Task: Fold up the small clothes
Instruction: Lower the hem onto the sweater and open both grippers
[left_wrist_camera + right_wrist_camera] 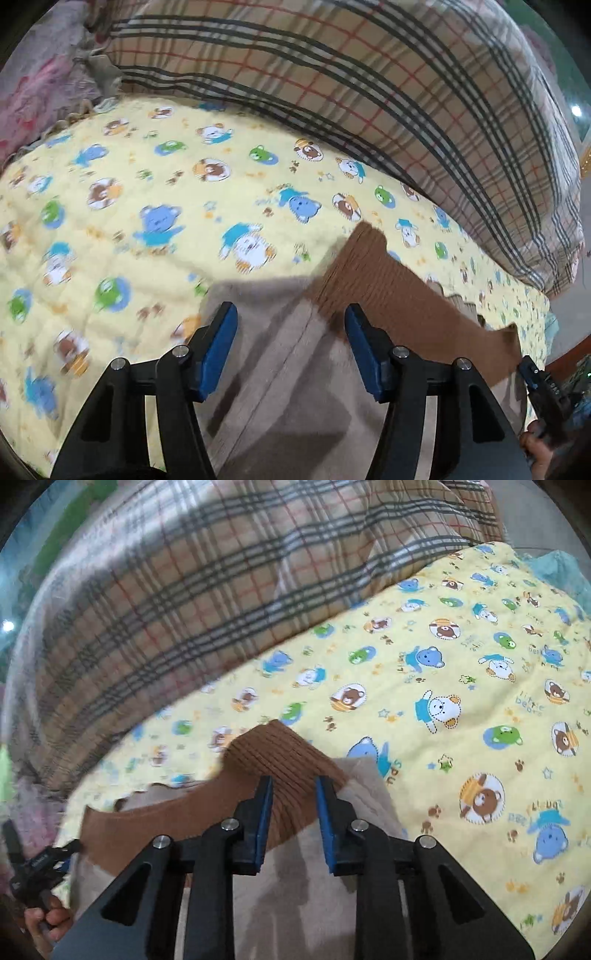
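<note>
A small beige garment (295, 373) with a brown ribbed band (373, 280) lies on a yellow bear-print quilt (122, 192), near the quilt's edge closest to the person and just short of the plaid blanket (369, 96) heaped along the quilt's far side. In the left wrist view the left gripper (290, 321) hangs over the beige cloth with its blue-padded jaws spread apart, the pads clear of the fabric and grasping nothing. In the right wrist view the right gripper (293, 790) sits over the brown band (273, 753), its jaws drawn close together with ribbed fabric showing between them; the picture is blurred, so the pads seem not quite to press on the band, though this is hard to judge. A hand (48, 923) holds the other gripper at that view's lower left corner.
</note>
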